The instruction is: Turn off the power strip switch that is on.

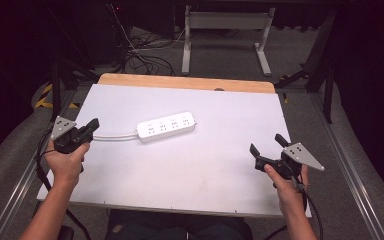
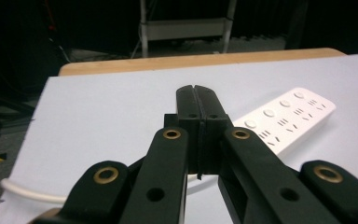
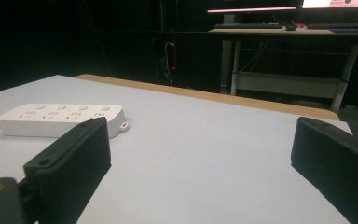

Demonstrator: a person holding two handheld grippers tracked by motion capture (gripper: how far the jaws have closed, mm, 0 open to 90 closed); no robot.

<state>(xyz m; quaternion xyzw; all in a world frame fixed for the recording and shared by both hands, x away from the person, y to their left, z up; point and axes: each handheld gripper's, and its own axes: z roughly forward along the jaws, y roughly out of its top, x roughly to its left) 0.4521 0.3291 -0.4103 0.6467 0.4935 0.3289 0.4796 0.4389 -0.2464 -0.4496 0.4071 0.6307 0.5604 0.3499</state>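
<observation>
A white power strip [image 1: 166, 126] [image 2: 284, 116] [image 3: 60, 116] lies flat on the white tabletop [image 1: 190, 165], left of centre. Its white cable [image 1: 115, 136] [image 2: 23, 191] runs left toward my left gripper [image 1: 95, 123] [image 2: 196, 91]. That gripper hovers near the table's left edge, just above the cable, with its jaws pressed together and nothing visible between the tips. My right gripper [image 1: 266, 142] [image 3: 200, 140] is held at the right side of the table. It stands open and empty, its jaws pointing toward the strip from well off.
A wooden strip [image 1: 180, 81] borders the table's far edge. Beyond it stand a white desk frame [image 1: 225, 30] and tangled floor cables [image 1: 140, 50]. A desk with a keyboard [image 3: 256, 25] stands in the dark background.
</observation>
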